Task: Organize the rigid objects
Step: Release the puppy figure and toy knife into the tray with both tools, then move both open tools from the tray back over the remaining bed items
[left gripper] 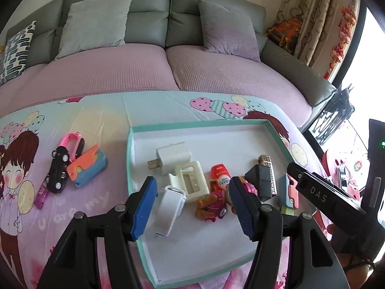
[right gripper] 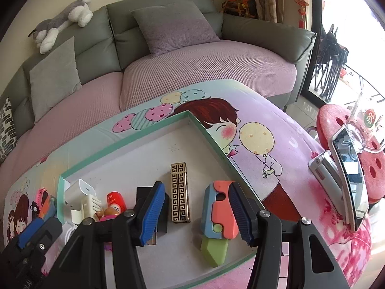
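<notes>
The left gripper (left gripper: 191, 204) hangs spread and empty over the lower middle of its frame, above the tray (left gripper: 204, 124); the right gripper (right gripper: 196, 210) is likewise spread and holds nothing, low in its own frame over the tray's right part. Under the left one the pieces lie crowded: a white case (left gripper: 168, 207) just beside its left finger, a cream frame (left gripper: 192, 183) touching the case, and a toy figure (left gripper: 214, 204) by its right finger. A closing pinch there would likely catch two pieces at once or push the case against the frame and skid it off. The right gripper's risk is similar: the toy knife (right gripper: 220, 219) lies against its right finger and near the tray's lower rim, so a careless nudge could tip it over the edge; the gold lighter (right gripper: 180, 192) lies between the fingers. Counted in the tray: one white plug (left gripper: 172, 156), one case, one frame, one red tube (left gripper: 220, 173), one figure, one black box (left gripper: 261, 180), one lighter, one knife. Outside, at the left of the left view, on the cloth (left gripper: 96, 110): one black car (left gripper: 57, 171), one pink watch (left gripper: 72, 139), one second knife (left gripper: 87, 166), and a purple strip (left gripper: 42, 195) too small to identify.
</notes>
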A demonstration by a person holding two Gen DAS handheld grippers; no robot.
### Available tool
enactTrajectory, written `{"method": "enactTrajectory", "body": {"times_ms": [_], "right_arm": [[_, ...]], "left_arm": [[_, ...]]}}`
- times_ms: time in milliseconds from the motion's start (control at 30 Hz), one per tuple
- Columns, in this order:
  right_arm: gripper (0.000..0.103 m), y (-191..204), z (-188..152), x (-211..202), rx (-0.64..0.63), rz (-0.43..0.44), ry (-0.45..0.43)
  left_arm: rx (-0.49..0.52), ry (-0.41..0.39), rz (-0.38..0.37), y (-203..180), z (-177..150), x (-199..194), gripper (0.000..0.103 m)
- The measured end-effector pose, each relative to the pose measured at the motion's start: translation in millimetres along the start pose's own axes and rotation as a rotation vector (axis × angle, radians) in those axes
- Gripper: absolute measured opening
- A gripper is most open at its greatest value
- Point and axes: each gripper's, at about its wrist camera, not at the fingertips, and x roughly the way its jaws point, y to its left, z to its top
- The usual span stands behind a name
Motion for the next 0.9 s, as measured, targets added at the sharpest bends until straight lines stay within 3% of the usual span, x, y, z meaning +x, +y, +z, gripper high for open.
{"method": "enactTrajectory", "body": {"times_ms": [167,233,300,633,900], "right_arm": [[0.059,4,-1,0,-0.003,0.012,0.004],[0.059,6,-1,1,-0.005,0.015,0.007],[0.059,8,-2,2,-0.013,0.014,0.010],[0.059,17,-5,6,-0.044,0.021,0.026],[0.075,23,-6,10,-0.065,0.045,0.041]], "left_arm": [[-0.047,-0.037,0.073,23,5,-6,0.072],[-0.070,-0.047,0.092,31,5,-6,0.082],[-0.088,-0.057,0.118,36,5,-6,0.085],[-0.146,-0.081,0.206,59,3,-8,0.090],[-0.194,-0.069,0.225,73,2,-8,0.090]]}}
